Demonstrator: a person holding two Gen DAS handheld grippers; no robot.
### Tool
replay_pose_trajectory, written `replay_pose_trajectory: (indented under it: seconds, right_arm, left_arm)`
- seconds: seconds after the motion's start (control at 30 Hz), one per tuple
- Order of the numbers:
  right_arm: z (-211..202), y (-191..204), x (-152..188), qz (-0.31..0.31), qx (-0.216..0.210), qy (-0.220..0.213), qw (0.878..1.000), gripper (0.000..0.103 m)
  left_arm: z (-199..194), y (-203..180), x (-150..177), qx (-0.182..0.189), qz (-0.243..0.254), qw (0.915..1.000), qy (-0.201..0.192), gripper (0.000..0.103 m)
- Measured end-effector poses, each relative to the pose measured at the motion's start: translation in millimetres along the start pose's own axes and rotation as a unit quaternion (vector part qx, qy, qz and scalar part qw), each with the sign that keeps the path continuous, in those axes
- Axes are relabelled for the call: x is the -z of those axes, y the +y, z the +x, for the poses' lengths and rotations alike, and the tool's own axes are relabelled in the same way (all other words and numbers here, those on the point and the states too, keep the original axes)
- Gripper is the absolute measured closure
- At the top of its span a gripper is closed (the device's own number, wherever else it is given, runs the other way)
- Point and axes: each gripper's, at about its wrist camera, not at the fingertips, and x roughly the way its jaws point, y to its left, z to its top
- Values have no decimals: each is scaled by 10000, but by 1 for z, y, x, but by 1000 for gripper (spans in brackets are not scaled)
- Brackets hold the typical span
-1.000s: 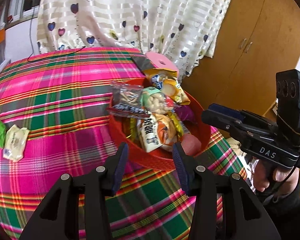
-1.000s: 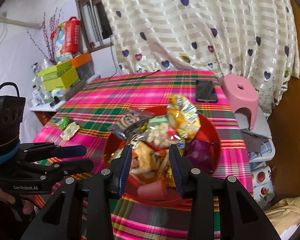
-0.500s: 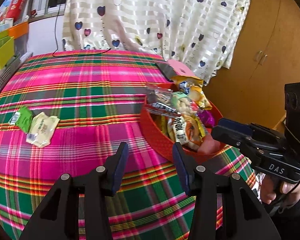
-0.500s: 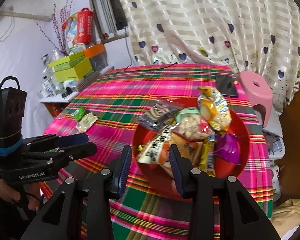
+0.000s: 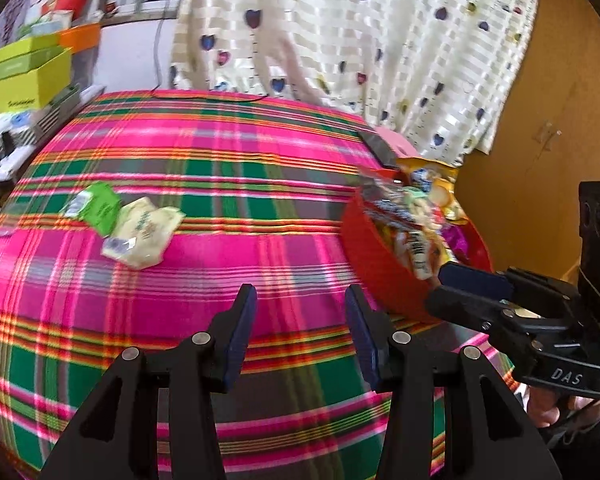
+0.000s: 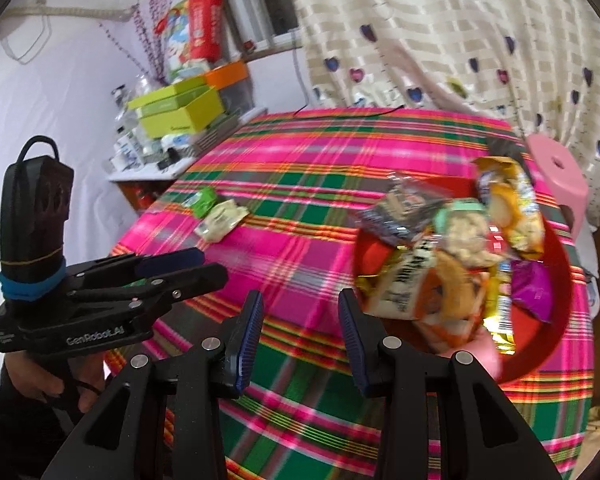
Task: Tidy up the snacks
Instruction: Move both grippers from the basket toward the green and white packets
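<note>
Red bowl (image 6: 548, 356) heaped with snacks; green packet (image 5: 96, 206) and cream packet (image 5: 140, 232) remain on surface (image 5: 236, 184) — both tongs (image 5: 300, 336) (image 6: 300, 332) agape, empty.

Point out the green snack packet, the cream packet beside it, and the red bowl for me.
green snack packet (image 5: 98, 206): left wrist view, middle of its wrapper.
cream snack packet (image 5: 142, 230): left wrist view, centre of its face.
red bowl (image 5: 384, 270): left wrist view, near outer wall.
</note>
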Motion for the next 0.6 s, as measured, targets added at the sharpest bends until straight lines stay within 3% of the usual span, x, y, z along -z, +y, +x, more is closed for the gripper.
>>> replay_pose_trajectory:
  seconds: [0.23,0.6]
  right_arm:
    - [31,21,-8,-141,-132,234,9995,51]
    - [88,42,-37,14,-406,545,9977,47]
  left_arm:
    - [-5,43,8,-244,-412,9988,-47,56]
    - [-18,108,14,-562,-1054,9926,-230,56]
